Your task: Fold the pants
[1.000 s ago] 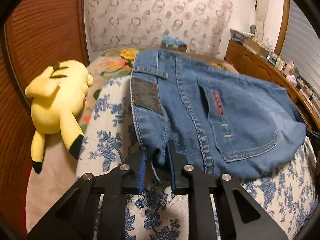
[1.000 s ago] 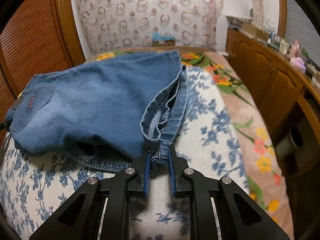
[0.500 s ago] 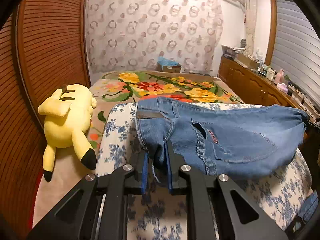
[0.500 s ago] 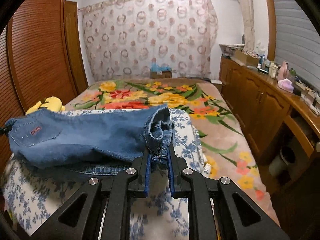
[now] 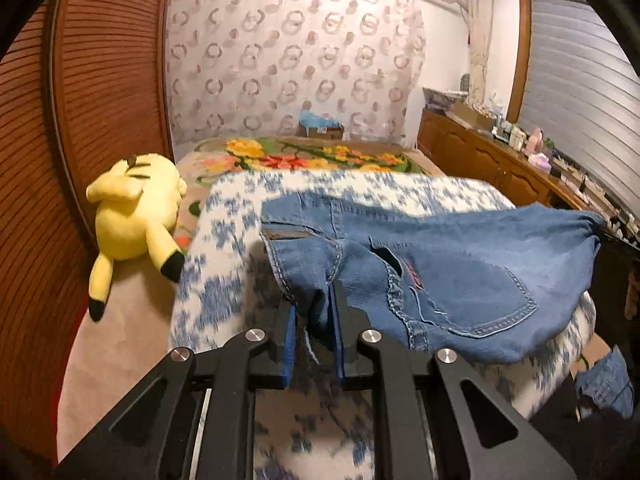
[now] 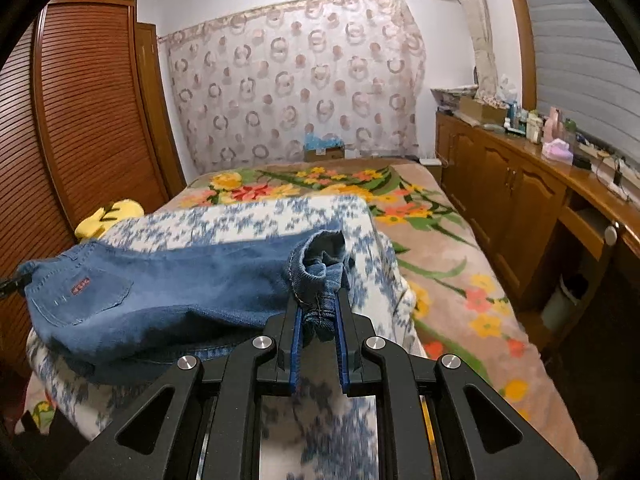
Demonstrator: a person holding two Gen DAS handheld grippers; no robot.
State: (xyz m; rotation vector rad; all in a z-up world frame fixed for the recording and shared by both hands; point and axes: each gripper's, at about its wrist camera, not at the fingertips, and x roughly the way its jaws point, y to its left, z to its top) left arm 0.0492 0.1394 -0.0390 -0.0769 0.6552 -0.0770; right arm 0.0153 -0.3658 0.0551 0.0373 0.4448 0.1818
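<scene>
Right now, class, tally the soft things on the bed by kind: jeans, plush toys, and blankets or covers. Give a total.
Jeans: 1
Plush toy: 1
Blankets: 2, blue-and-white floral cover and bright flowered blanket
Total: 4

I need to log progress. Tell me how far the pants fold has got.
Done: the jeans look doubled over on the blue-flowered blanket.
In hand: the left claw pinches one end, the right claw the bunched other end, holding them stretched between.
Left: lay them flat, make the final fold, release.
</scene>
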